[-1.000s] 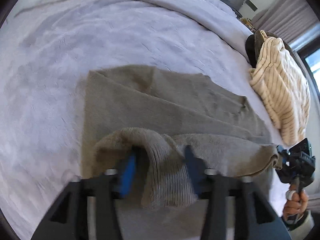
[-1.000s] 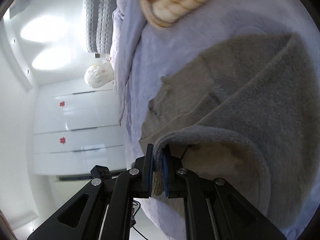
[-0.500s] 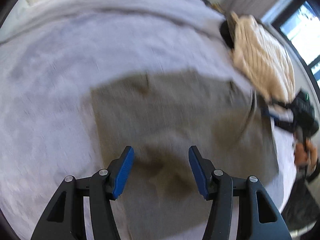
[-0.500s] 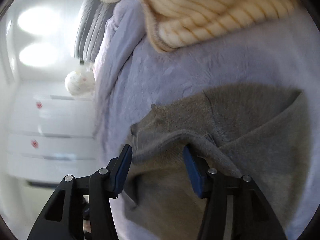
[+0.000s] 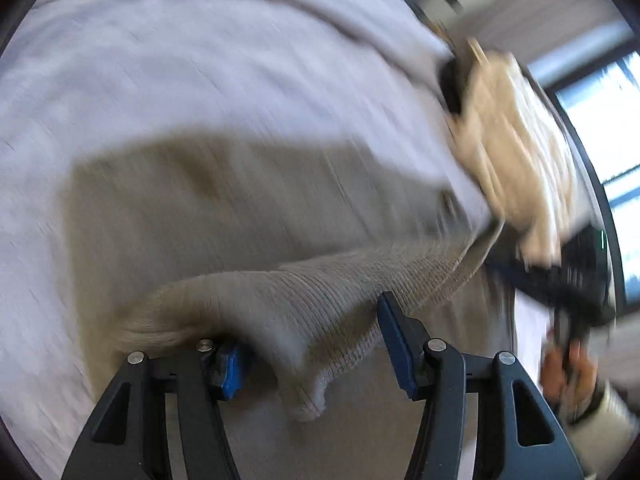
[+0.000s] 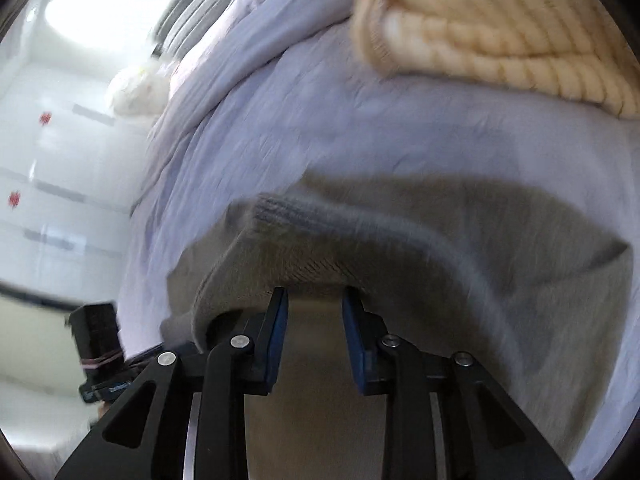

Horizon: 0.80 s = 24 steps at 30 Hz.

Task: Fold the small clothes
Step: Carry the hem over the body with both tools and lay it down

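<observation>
A grey knit garment (image 5: 248,216) lies on the lilac bed cover (image 5: 180,60); it also shows in the right wrist view (image 6: 460,232). Its ribbed hem (image 5: 340,284) is lifted and drapes between the fingers of my left gripper (image 5: 308,344), whose jaws stand wide apart. My right gripper (image 6: 314,316) is at the other end of the hem (image 6: 296,216), jaws apart with cloth draped over their tips. Both views are motion-blurred. The right gripper also shows at the right of the left wrist view (image 5: 560,280).
A cream striped knit (image 5: 516,152) lies on the bed beyond the grey garment, also in the right wrist view (image 6: 500,20). A window (image 5: 600,128) is at the right. White wardrobe doors (image 6: 52,160) stand past the bed's edge.
A second ago both grippers held the hem. They opened and let it drop half a second ago. Now both are back at the hem, which is lifted again, jaws still apart.
</observation>
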### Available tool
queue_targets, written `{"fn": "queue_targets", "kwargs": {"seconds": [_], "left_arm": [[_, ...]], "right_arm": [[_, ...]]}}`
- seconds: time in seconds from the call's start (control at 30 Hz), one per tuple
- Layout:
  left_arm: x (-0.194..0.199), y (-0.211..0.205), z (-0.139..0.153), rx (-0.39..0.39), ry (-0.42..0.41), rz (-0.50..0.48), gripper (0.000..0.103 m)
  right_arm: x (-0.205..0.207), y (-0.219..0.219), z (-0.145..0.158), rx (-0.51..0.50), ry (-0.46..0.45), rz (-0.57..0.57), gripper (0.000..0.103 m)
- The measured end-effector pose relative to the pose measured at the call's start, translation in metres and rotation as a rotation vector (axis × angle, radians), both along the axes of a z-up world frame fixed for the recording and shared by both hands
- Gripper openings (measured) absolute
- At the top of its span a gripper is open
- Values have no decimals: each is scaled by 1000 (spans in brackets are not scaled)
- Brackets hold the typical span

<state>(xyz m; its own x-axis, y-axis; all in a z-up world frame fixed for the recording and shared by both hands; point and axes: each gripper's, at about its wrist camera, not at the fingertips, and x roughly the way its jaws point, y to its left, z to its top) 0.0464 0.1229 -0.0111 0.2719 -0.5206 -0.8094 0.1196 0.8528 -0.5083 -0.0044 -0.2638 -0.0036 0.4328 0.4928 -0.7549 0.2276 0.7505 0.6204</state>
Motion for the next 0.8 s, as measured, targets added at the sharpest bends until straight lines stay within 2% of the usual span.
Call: {"fn": "queue_targets", "kwargs": {"seconds": [0.07,0.13,0.17,0.2,0.27,0.37,0.4,0.43,0.47,0.5,0.53,0.57,0.63,0.73,0.8], "left_arm": [[13,12,7,35,-45,91,58],[22,22,19,111,-118,156,58],[27,26,25,143,-151,163,58],[33,29,26,158,-159,155,69],[38,31,23,169,-150,122,82],[41,20,5,195,-94,33,82],[43,16,-2,206,-71,3,77],[42,12,-6,207,-67,-11,67],[40,8,-8,205,-69,-28,33],[39,4,-10,210,-63,-44,7],[37,4,-9,217,-70,-44,7],[32,6,-4,213,-104,-38,7],[28,12,5,230,-145,-24,7],[34,24,-9,253,-88,-4,7],[37,25,-16,265,-76,10,10]], "right_arm": [[0,-14,0,-9,10,-64,32],[-2,-25,8,-54,1,-101,39],[-5,-28,12,-81,-8,-107,55],[-6,-31,16,-112,-16,-109,66],[-8,-34,20,-180,-16,-93,67],[-8,-38,14,-245,43,-57,67],[-7,-36,8,-238,58,-45,64],[-6,-34,4,-221,67,-28,57],[-5,-29,1,-213,73,2,25],[-6,-24,1,-239,78,21,17],[-8,-19,7,-267,58,39,17],[-9,-16,10,-256,39,57,8],[-13,-9,20,-272,11,93,8],[-7,-7,17,-380,23,104,8],[-3,-19,0,-373,77,68,9]]}}
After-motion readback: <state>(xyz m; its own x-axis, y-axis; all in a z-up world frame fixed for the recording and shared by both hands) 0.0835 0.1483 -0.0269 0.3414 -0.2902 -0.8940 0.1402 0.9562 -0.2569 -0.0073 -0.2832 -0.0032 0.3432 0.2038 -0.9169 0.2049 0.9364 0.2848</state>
